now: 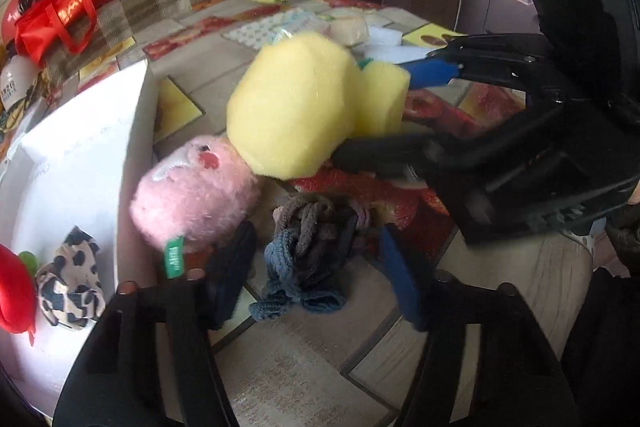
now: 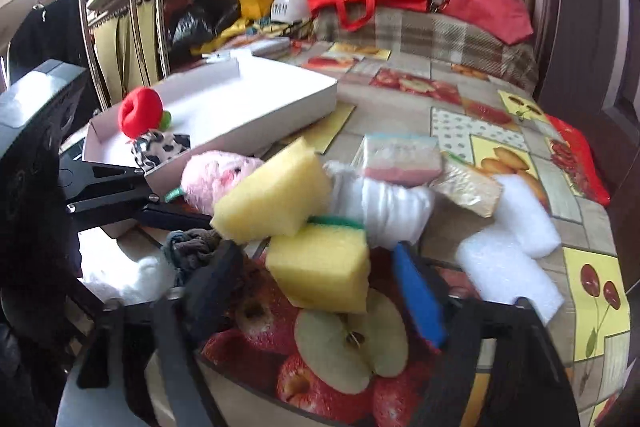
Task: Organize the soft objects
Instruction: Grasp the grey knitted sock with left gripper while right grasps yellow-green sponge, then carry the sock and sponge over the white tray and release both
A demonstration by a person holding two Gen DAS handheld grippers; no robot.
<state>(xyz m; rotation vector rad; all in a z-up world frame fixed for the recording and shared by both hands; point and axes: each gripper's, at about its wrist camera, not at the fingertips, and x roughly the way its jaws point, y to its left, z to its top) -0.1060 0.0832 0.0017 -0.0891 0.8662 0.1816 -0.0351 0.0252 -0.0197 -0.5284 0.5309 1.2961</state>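
Sponges of porous yellow foam fill the centre of the left wrist view, over a table (image 1: 280, 347) covered in fruit-printed oilcloth. At 9 o'clock a shallow white cardboard box (image 1: 132, 147) holds a red plush toy (image 1: 14, 291), cut off by the frame edge, and a cow-print fabric scrunchie (image 1: 68, 287). Just beside the box wall lies a fuzzy pink plush pig (image 1: 196, 195) with a green tag. The larger yellow sponge (image 1: 292, 107), blurred, overlaps the pig's head. Toward 2 o'clock, the green-backed sponge (image 1: 384, 95) sits between the fingers of the right gripper (image 1: 372, 109), one blue-padded and one black; whether they press it cannot be told. At 6 o'clock the left gripper (image 1: 312, 247) stands wide, its fingers either side of a bundle of ribbed grey and blue hair ties (image 1: 308, 259), not visibly touching it.

From the right wrist, the box lies at 10 o'clock and the block-shaped green-backed sponge is at centre, partly under the larger one. Toward 2 o'clock are a rolled white cloth (image 2: 388, 211), a wrapped tissue pack (image 2: 400, 155) and a shiny tan packet (image 2: 468, 191) that is hard to make out. White foam blocks (image 2: 504, 267) lie at 4 o'clock
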